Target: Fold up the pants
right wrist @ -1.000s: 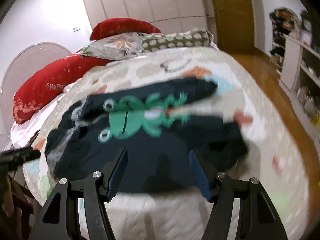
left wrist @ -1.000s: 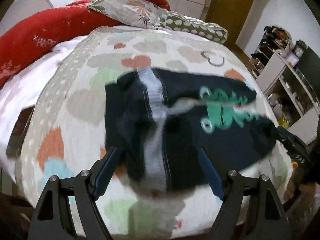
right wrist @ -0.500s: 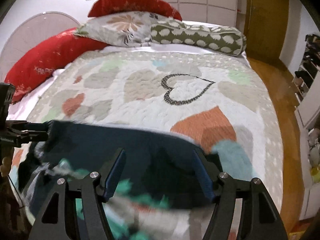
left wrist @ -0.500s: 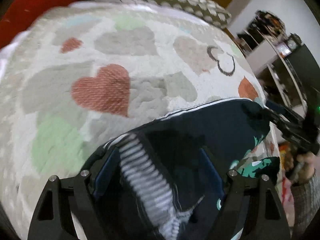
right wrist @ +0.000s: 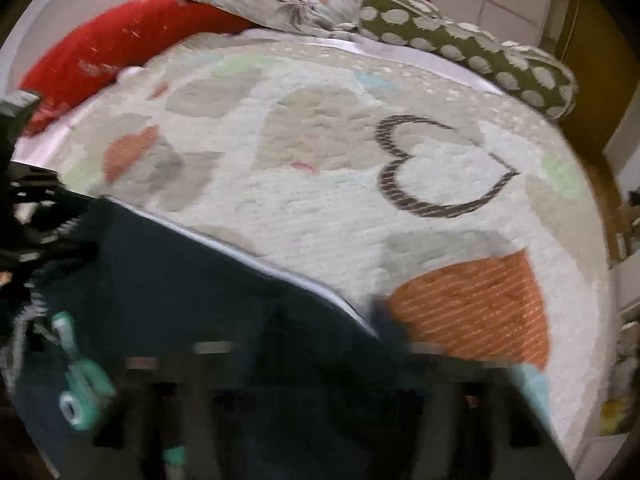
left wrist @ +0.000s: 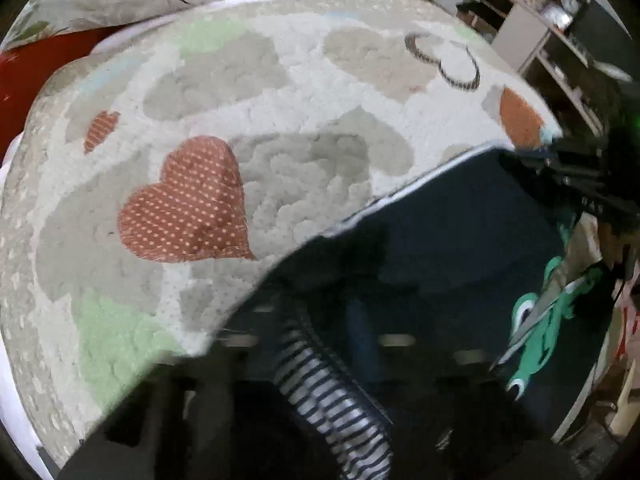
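Observation:
Dark navy pants (left wrist: 440, 240) with a green frog print (left wrist: 552, 320) and a striped grey waistband (left wrist: 328, 380) hang stretched between both grippers, just above the heart-patterned quilt (left wrist: 280, 100). My left gripper (left wrist: 344, 320) is blurred and mostly covered by the cloth, jaws closing tight on the fabric by the waistband. In the right wrist view the pants (right wrist: 180, 280) drape over my right gripper (right wrist: 320, 344), which is also clamped down on the cloth. Each gripper shows in the other's view, the right gripper (left wrist: 580, 184) and the left gripper (right wrist: 32, 208) at opposite ends of the top edge.
The quilt (right wrist: 320, 200) spreads flat beyond the pants. Red, floral and dotted pillows (right wrist: 460, 40) line the head of the bed. A cluttered shelf unit (left wrist: 560, 40) stands past the right bedside, and a wooden door (right wrist: 592, 40) lies beyond it.
Both grippers came down and forward over the pants. Their jaws, wide apart around the cloth before, have shut on it, and the top edge is now pulled taut between them.

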A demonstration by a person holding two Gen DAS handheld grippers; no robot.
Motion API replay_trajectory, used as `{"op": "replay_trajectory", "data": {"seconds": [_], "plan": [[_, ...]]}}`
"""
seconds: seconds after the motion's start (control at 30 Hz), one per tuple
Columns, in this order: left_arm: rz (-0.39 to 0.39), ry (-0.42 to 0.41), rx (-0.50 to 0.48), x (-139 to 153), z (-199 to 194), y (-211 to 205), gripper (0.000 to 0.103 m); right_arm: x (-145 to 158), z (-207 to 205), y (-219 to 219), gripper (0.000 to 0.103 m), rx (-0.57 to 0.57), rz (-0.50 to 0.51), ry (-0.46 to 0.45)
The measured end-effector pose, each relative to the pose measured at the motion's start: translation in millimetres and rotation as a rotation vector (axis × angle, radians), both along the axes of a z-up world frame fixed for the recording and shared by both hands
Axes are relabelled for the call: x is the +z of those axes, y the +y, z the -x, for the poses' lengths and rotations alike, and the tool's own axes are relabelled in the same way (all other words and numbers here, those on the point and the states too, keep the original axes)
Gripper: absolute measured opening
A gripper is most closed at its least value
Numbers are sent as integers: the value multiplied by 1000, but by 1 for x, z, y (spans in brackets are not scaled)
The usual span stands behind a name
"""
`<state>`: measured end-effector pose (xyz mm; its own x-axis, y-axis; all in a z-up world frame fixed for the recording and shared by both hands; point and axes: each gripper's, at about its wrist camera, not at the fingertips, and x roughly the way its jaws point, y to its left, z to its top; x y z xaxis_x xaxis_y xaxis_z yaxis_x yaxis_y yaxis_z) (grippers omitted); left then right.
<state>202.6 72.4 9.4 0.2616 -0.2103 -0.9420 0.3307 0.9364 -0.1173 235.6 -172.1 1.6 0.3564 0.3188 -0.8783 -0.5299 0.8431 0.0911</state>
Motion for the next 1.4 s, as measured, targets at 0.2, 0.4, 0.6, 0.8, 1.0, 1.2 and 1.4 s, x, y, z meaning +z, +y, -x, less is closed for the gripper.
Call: {"op": "replay_trajectory", "data": {"seconds": [0.2, 0.4, 0.6, 0.8, 1.0, 1.2, 1.4], "plan": [[25, -99, 57, 33, 23, 6, 5, 28, 21, -5, 5, -51, -48, -58], [76, -224, 107, 79, 78, 17, 5, 80, 67, -14, 5, -80, -88, -162], [99, -321, 153, 88, 161, 13, 3, 99, 142, -26, 5, -69, -119, -210], [72, -318, 229, 49, 249, 13, 2, 66, 226, -43, 6, -100, -184, -157], [129, -235, 263, 35, 290, 20, 2, 23, 276, -65, 7, -208, -242, -79], [249, -248, 365, 65, 258, 29, 78, 24, 298, -75, 8, -247, -308, -88], [200, -319, 382, 99, 192, 1, 87, 25, 314, -89, 8, -328, -379, -115]]}}
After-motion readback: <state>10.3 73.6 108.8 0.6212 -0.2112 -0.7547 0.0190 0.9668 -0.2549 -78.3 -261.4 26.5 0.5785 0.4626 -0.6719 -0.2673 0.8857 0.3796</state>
